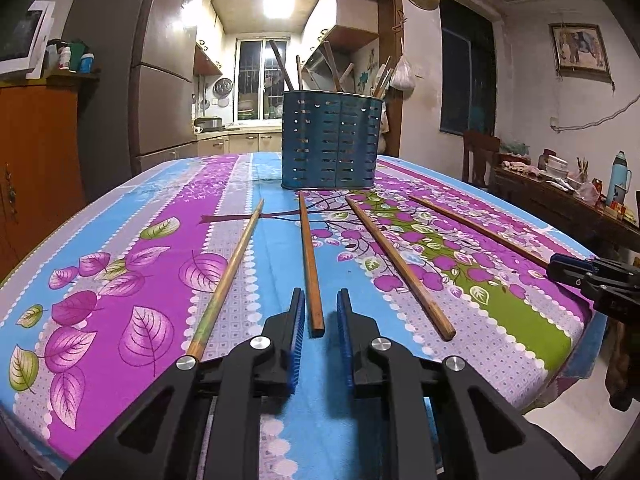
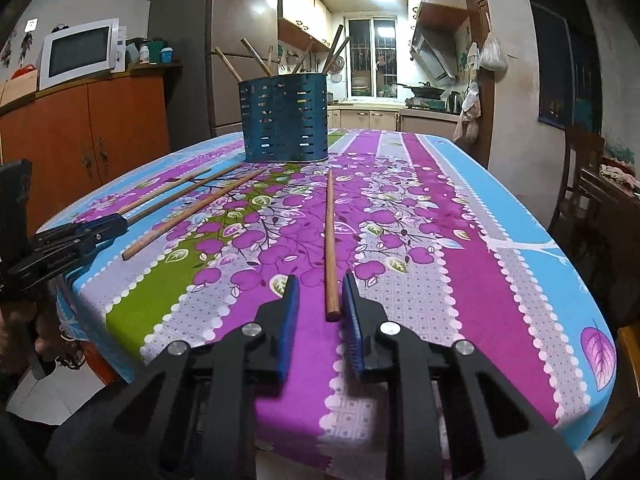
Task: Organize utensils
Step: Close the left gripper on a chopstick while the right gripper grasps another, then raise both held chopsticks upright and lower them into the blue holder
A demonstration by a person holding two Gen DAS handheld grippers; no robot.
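Note:
A blue perforated utensil holder (image 1: 329, 140) stands at the far middle of the table with several chopsticks in it; it also shows in the right wrist view (image 2: 285, 118). Several wooden chopsticks lie loose in front of it. My left gripper (image 1: 320, 300) is open, its jaws on either side of the near end of one chopstick (image 1: 310, 264). Another chopstick (image 1: 226, 276) lies to its left and one (image 1: 400, 268) to its right. My right gripper (image 2: 320, 288) is open around the near end of the rightmost chopstick (image 2: 330, 240).
The table carries a floral purple and blue cloth (image 1: 120, 280). A wooden cabinet with a microwave (image 2: 80, 56) stands left of the table. A chair (image 1: 480, 156) and a cluttered side table (image 1: 560, 196) stand on the right. The kitchen lies behind.

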